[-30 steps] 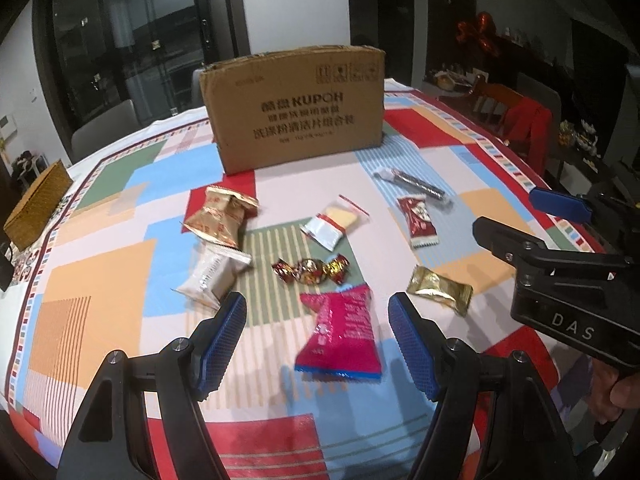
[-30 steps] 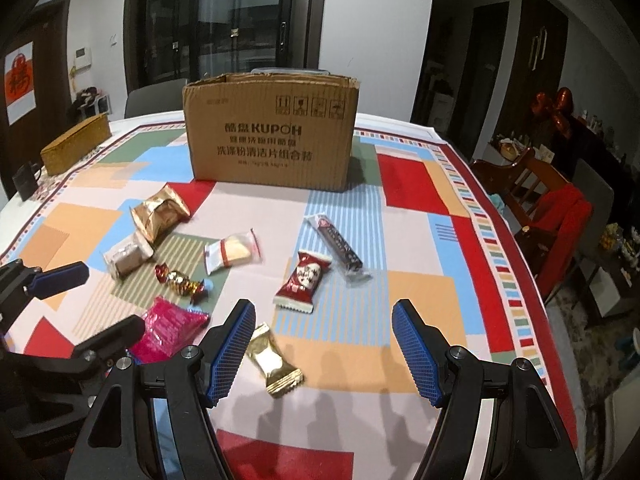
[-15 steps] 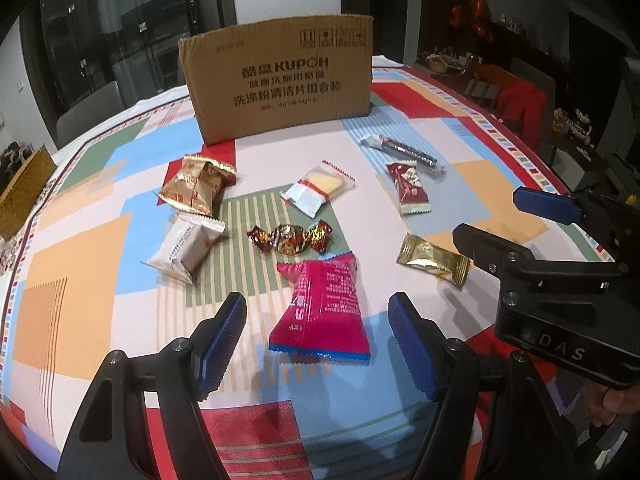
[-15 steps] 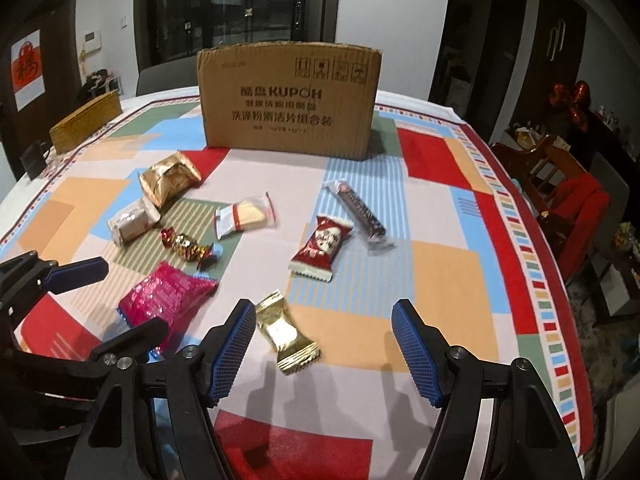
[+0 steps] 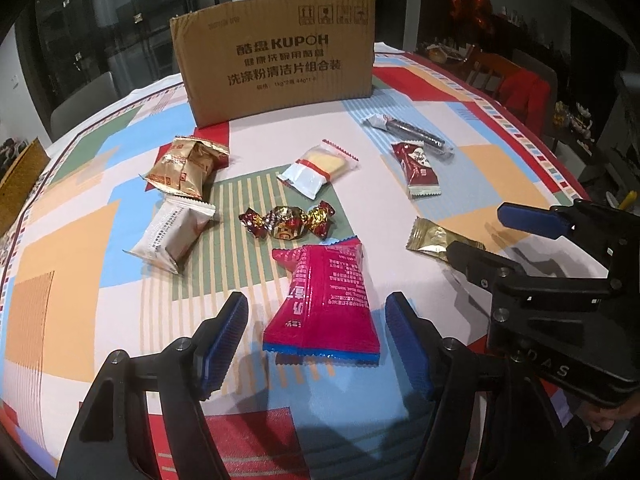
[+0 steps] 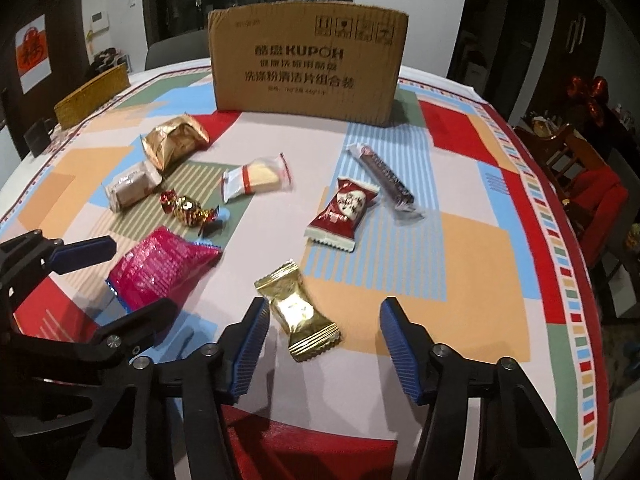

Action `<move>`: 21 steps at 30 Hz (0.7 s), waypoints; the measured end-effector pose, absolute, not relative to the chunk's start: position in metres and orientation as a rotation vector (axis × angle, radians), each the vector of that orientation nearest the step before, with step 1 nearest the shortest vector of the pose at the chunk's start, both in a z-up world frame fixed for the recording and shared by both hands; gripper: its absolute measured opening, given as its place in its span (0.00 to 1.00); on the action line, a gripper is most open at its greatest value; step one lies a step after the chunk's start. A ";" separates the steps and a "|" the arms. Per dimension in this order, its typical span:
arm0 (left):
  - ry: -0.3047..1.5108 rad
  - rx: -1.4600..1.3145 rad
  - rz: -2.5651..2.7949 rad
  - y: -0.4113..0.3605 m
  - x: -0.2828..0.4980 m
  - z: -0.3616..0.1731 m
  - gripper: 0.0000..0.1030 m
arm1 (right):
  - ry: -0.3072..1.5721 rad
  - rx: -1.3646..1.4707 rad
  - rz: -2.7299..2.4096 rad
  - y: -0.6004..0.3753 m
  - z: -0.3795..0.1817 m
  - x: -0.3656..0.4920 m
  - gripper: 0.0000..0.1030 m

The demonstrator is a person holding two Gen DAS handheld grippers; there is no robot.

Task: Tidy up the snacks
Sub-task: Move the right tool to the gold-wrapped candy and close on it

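Note:
A pink snack packet (image 5: 324, 300) lies flat on the patterned tablecloth (image 5: 68, 272) between the fingers of my left gripper (image 5: 316, 344). Its jaws are closing, and the pads stand clear of the packet. A small gold packet (image 6: 298, 312) lies between the fingers of my right gripper (image 6: 324, 348), close to the left pad. Those jaws are closing too, without touching it. Further back lie a gold-brown bag (image 5: 186, 168), a white packet (image 5: 172, 236), a foil candy (image 5: 286, 222), a biscuit packet (image 5: 318, 170), a dark red packet (image 6: 344, 210) and a long dark bar (image 6: 384, 174).
A tall cardboard box (image 5: 276, 60) stands at the back of the table. A golden woven box (image 6: 92, 94) sits at the far left edge. A wooden chair with a red cloth (image 6: 592, 188) stands beyond the table's right edge.
Both grippers have sunk toward the table and tilted down. The pink and gold packets now sit between their fingers, and both pairs of jaws have narrowed.

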State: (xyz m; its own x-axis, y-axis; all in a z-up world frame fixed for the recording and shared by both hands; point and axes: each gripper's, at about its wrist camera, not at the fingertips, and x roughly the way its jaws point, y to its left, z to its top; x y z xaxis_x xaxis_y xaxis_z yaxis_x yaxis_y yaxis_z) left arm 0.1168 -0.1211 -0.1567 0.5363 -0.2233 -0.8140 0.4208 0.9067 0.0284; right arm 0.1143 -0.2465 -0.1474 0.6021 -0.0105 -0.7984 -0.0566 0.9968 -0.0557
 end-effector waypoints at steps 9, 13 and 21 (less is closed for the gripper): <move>0.960 0.233 -0.381 -0.121 0.124 -0.164 0.53 | 0.951 -0.073 0.066 -0.239 -0.158 0.121 0.46; 0.956 0.232 -0.384 -0.121 0.125 -0.164 0.53 | 0.956 -0.064 0.078 -0.237 -0.160 0.124 0.36; 0.942 0.250 -0.395 -0.123 0.124 -0.161 0.50 | 0.947 -0.055 0.065 -0.233 -0.159 0.124 0.21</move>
State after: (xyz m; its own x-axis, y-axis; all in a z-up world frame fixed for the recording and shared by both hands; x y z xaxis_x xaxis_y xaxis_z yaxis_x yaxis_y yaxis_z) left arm 0.1243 -0.1233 -0.1609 0.5245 -0.2188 -0.8228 0.4337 0.9003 0.0371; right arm 0.1238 -0.2329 -0.1587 0.5827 0.0315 -0.8121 -0.0802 0.9966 -0.0188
